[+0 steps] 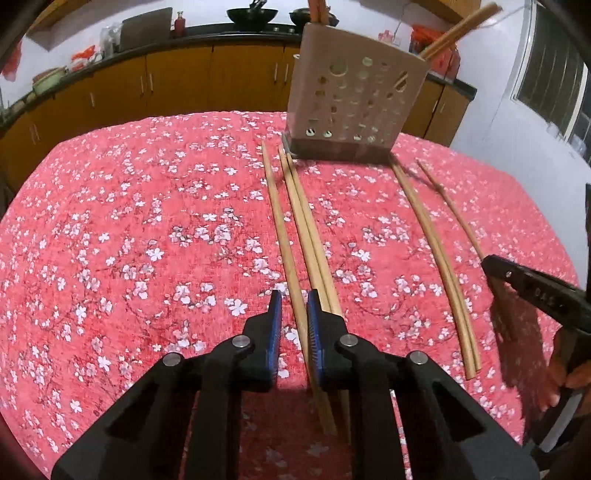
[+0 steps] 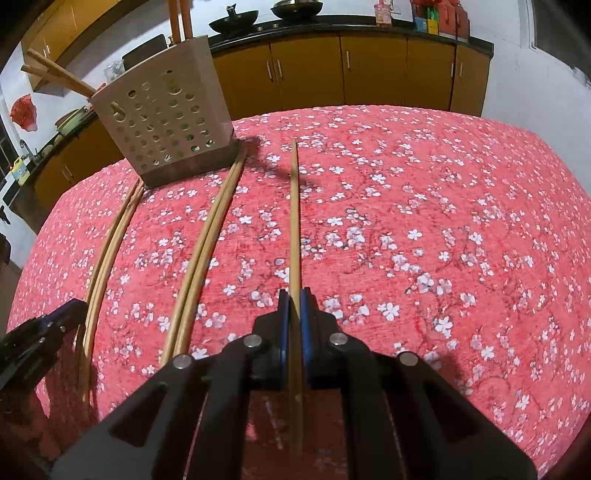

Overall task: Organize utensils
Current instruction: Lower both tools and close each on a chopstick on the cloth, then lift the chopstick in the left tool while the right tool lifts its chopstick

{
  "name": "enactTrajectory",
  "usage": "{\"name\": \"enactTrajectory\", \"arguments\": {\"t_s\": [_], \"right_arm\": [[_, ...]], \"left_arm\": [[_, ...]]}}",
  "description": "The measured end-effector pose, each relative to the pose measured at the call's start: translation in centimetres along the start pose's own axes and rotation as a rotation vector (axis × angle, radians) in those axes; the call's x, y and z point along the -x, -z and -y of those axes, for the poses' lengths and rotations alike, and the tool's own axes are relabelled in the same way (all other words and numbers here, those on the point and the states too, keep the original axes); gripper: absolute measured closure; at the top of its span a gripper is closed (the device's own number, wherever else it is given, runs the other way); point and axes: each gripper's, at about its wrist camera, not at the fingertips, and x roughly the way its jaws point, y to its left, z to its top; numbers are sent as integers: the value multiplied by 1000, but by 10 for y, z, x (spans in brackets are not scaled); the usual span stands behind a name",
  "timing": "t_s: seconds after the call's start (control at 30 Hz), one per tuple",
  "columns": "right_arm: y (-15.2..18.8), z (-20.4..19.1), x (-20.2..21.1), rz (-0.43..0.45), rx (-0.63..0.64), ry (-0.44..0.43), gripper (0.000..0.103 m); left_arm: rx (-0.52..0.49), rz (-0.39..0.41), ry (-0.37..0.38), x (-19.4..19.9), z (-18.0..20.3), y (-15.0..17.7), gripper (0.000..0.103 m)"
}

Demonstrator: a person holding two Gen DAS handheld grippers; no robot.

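Note:
A perforated white utensil holder [image 1: 347,96] stands at the far side of the table with several chopsticks in it; it also shows in the right wrist view [image 2: 166,118]. Several wooden chopsticks lie lengthwise on the cloth. My left gripper [image 1: 294,301] is open, its jaws standing either side of the leftmost chopstick [image 1: 282,236], with a pair [image 1: 310,229] just right of it. My right gripper [image 2: 294,299] is shut on a single chopstick [image 2: 294,214] that points toward the far side. It shows at the right edge of the left wrist view [image 1: 495,266].
The table wears a red floral cloth [image 1: 147,221]. Another chopstick pair [image 1: 432,251] lies right of centre. Yellow cabinets [image 2: 369,70] and a dark counter with woks [image 2: 232,20] run along the back wall.

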Motion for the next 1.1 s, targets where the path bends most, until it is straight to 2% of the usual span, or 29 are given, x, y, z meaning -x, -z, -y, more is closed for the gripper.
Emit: {"name": "enactTrajectory", "arguments": {"t_s": [0.3,0.57,1.1], "right_arm": [[2,-6,-2,6,43,11,95],[-7,-3,-8,14,41,8,95],[-6,-6,-13,49,59,18,95]], "left_arm": [[0,5,-63,-4,-2,0,95],[85,9,-132,-2,-50,-11,95],[116,25,-106,4,-60,-10,94]]}}
